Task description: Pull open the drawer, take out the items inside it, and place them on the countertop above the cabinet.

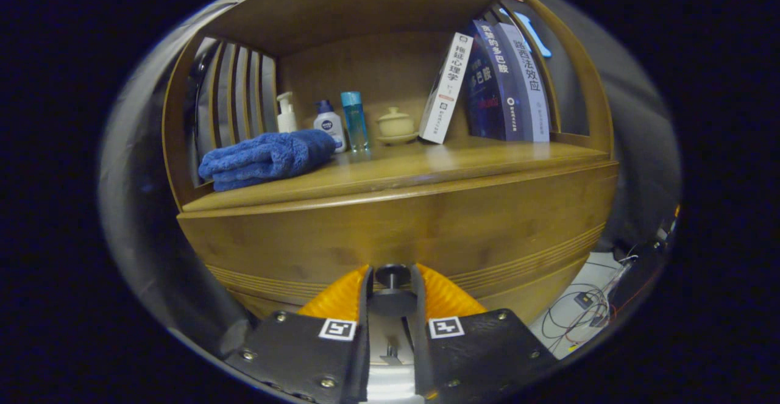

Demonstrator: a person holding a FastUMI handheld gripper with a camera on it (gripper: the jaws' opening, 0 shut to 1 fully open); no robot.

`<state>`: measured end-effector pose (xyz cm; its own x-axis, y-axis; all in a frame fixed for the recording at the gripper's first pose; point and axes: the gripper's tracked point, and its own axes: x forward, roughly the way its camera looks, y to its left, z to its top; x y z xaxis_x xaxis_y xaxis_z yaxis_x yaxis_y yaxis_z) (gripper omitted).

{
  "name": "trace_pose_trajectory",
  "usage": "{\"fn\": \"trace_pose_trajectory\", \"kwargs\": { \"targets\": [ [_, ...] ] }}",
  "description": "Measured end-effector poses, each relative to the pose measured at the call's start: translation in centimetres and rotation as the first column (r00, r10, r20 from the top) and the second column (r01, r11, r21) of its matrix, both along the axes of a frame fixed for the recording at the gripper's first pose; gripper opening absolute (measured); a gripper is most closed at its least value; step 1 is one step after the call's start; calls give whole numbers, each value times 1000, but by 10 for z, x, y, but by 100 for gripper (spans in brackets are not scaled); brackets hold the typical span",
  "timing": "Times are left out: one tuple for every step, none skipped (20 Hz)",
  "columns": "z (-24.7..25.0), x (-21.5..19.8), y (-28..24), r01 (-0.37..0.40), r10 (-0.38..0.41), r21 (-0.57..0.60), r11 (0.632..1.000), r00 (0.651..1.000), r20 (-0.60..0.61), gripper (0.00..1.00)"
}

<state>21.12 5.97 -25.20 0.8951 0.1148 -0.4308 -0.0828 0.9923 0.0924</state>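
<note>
We see a dark round drawer knob [392, 277] low on the wooden drawer front [402, 233], sitting between the two fingers of our hand-held gripper [392, 282]. The fingers stand narrow, one close on each side of the knob; whether both press on it we cannot tell. The drawer front looks flush with the cabinet, with grooved lines running across its lower part.

Above the drawer lies the wooden tabletop [439, 166], set inside an open shelf nook with slatted sides. On it, towards the left, rests a folded blue towel [265, 159]. Behind the towel stand a white pump bottle [286, 113], a white bottle with a blue cap [331, 125] and a tall clear blue bottle [354, 120]. Beside them sits a small cream lidded cup on a saucer [396, 125]. Further right, a white book [446, 89] leans against two dark blue books [503, 81].

Beyond the cabinet's lower right corner, cables [585, 309] lie on a pale floor.
</note>
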Motion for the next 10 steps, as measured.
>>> {"fn": "trace_pose_trajectory", "kwargs": {
  "targets": [
    [0, -3, -1, 3, -3, -13, 1000, 1000, -13, 30],
    [1, -7, -2, 10, -10, -19, 1000, 1000, -15, 29],
    [2, -15, -3, 18, -18, -22, 1000, 1000, -17, 30],
    [4, -22, -4, 28, -28, -19, 999, 999, -15, 29],
    [4, -31, -6, 39, -39, -14, 999, 999, -14, 29],
    [6, -40, -7, 49, -49, -12, 999, 999, -15, 29],
    [8, -50, -10, 58, -58, -16, 998, 998, -15, 30],
    [9, -60, -12, 64, -65, -22, 998, 998, -18, 29],
    [11, -71, -14, 70, -70, -32, 997, 997, -17, 29],
    [13, -79, -17, 77, -78, -39, 996, 997, -18, 29]
  ]
}}
